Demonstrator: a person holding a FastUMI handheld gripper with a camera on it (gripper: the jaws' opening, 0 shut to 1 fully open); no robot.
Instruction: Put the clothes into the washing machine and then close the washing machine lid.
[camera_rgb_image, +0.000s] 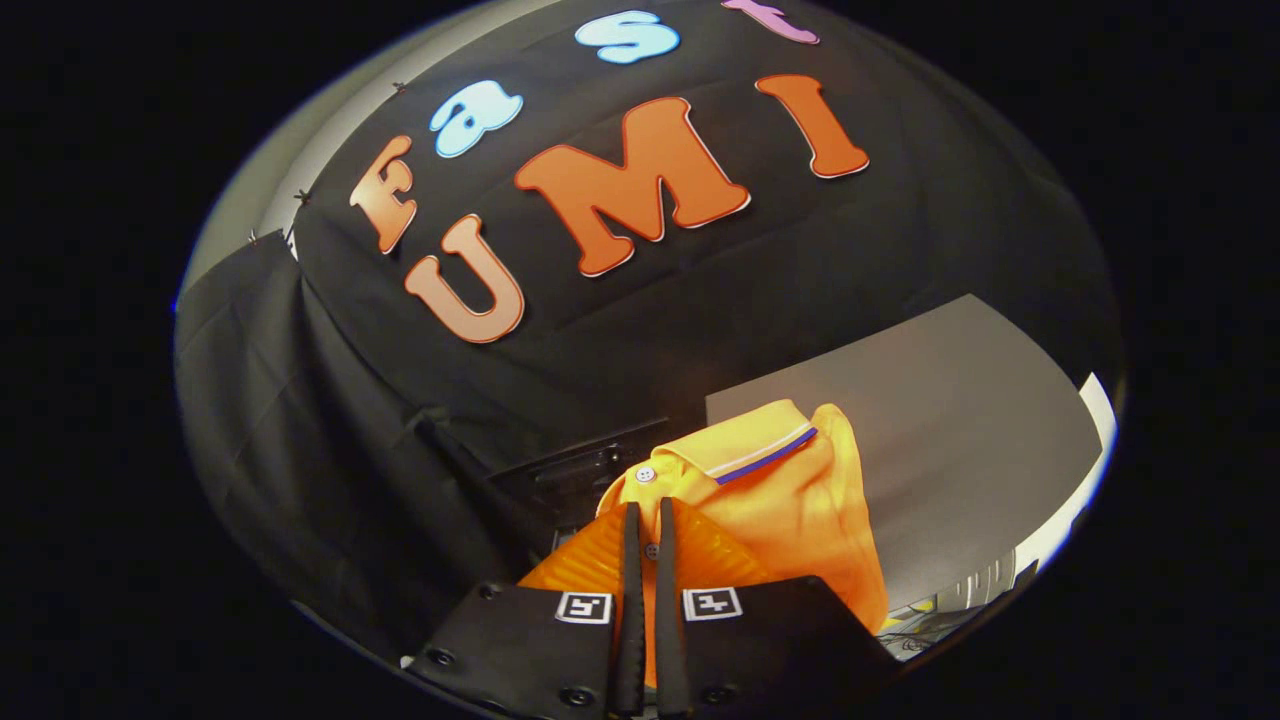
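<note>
While the hand-held gripper (648, 520) pinches it, orange shirt (790, 500) hangs between its fingers.

Shirt (790, 490) pinched between the gripper (648, 520) jaws, grey panel (950, 420) behind.

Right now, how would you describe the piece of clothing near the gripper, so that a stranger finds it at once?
Start at the grey flat surface below the black cloth wall. At its near edge hangs an orange polo shirt, pinched between the fingers of the gripper, which is shut on it. Its collar has a white and blue stripe and a white button, and nothing else here is orange cloth.
</note>
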